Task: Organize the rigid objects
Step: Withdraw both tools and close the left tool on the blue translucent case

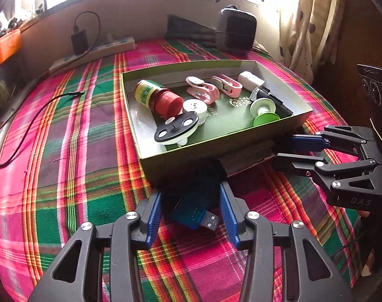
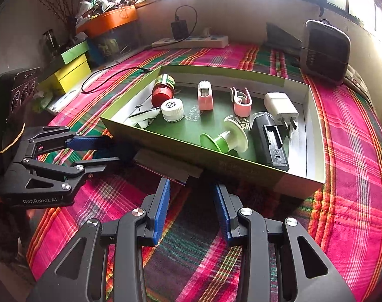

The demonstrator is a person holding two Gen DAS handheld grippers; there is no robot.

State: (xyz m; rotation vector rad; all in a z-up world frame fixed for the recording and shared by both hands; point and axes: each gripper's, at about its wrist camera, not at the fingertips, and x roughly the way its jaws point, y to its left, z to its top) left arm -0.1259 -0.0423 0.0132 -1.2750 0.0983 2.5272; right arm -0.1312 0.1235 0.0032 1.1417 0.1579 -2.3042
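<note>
A blue USB stick (image 1: 193, 214) lies on the plaid cloth between the blue pads of my left gripper (image 1: 190, 188), which is open around it, with a dark gap on its left side. The stick's metal plug points at the right pad. Just beyond stands a shallow green box (image 1: 216, 148) holding a red-capped jar (image 1: 155, 97), pink clips (image 1: 203, 90), a white charger (image 1: 250, 80), a green spool (image 1: 264, 112) and a black-and-white disc (image 1: 176, 129). My right gripper (image 2: 191, 183) is open and empty before the box's front wall (image 2: 241, 171), beside a flat grey card (image 2: 165, 166).
At the back lie a power strip (image 2: 191, 41) and a grey boxy appliance (image 2: 324, 50). A black cable (image 1: 27, 125) trails across the cloth on the left. Yellow and green boxes (image 2: 72, 73) and an orange tray (image 2: 107, 20) stand off the bed's left side.
</note>
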